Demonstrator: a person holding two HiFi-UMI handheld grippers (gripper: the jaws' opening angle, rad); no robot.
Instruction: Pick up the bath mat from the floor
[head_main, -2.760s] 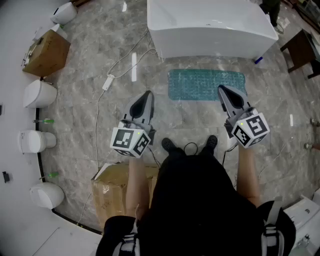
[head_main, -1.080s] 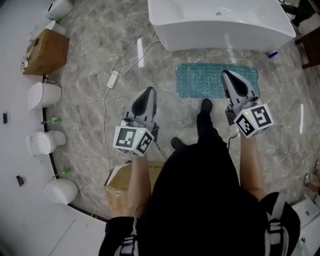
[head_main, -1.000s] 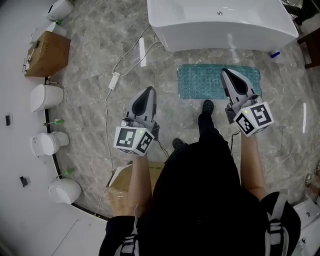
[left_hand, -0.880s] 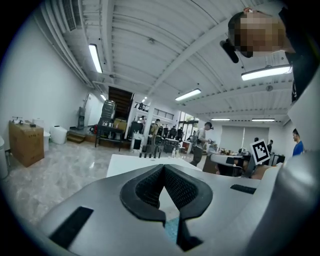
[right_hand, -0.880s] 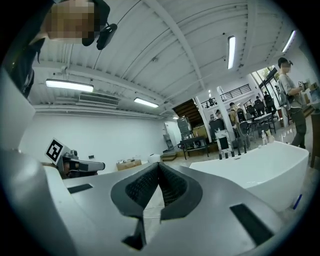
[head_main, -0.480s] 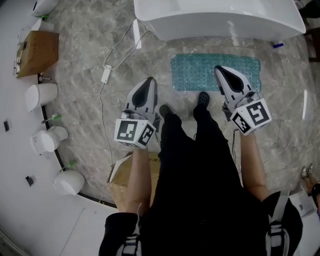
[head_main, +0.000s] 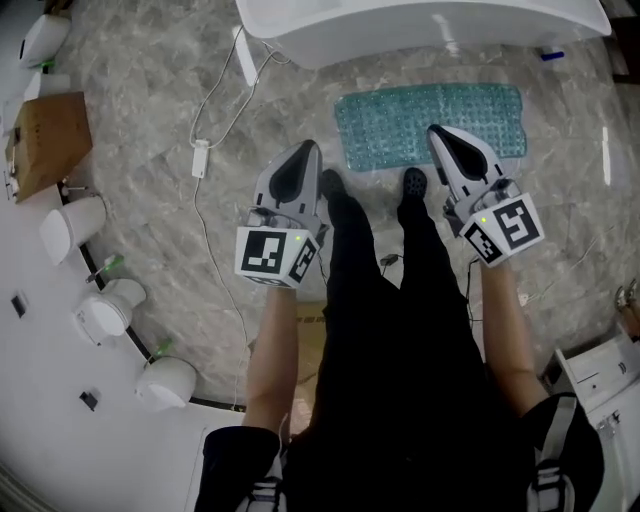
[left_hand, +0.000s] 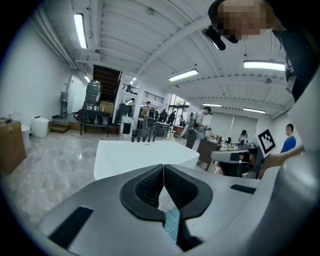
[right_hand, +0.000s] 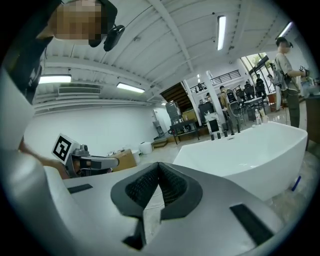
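You held left gripper (head_main: 308, 148) and right gripper (head_main: 437, 132) clenched, empty, near teal nubbly rectangular bath mat (head_main: 400, 115), flat on grey marble floor (head_main: 150, 210). Risk: unopened jaws shoving mat; black shoes (head_main: 415, 183) pinning edge.

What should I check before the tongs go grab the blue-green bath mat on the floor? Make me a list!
1. The bath mat lies flat on the floor by the bathtub: ok.
2. The left tongs are open to grab: not ok, shut and empty.
3. The right tongs are open to grab: not ok, shut and empty.
4. The shoes are off the mat: ok, both stand just short of its near edge.
5. The white cable is away from the mat: ok, it lies off to the left.
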